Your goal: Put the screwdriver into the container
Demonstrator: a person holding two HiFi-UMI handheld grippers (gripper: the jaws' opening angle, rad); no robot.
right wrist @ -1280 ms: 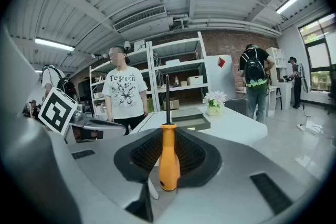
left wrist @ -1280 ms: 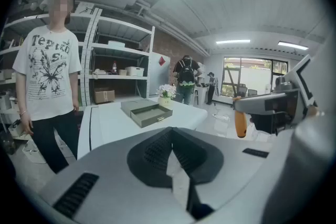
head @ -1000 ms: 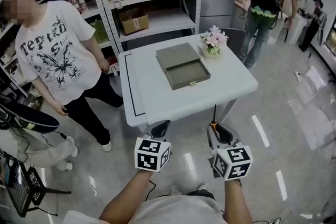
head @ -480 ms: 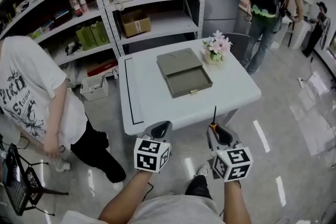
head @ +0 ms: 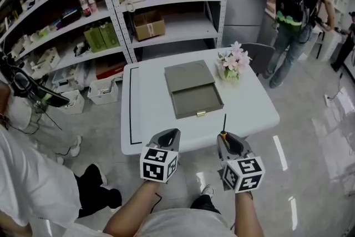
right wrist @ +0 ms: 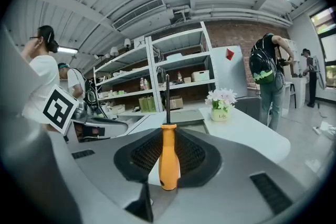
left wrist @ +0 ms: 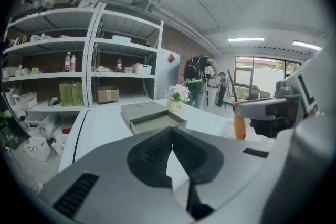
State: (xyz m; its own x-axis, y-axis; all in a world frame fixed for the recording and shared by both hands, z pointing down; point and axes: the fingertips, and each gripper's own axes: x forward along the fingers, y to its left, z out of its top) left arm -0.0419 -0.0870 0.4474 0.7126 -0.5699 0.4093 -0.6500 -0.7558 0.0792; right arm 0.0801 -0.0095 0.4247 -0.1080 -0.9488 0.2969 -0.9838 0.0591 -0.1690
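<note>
Overhead, the screwdriver (right wrist: pixel 169 157) handle barely shows; right hand-held gripper (head: pixel 228 139) clamps it, left hand-held gripper (left wrist: pixel 169 135) clenched empty.

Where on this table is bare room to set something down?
The table is bare left of the container, along the front edge, and at the right front, below the flowers. Crowded only around container and flowers, back right.

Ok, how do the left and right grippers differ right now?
The right gripper is shut on the orange-handled screwdriver, its shaft pointing ahead; the left gripper is shut on nothing. The left gripper lines up with the open container's left side, the right gripper with its right side. Both hover just short of the white table's near edge, aimed at it.
</note>
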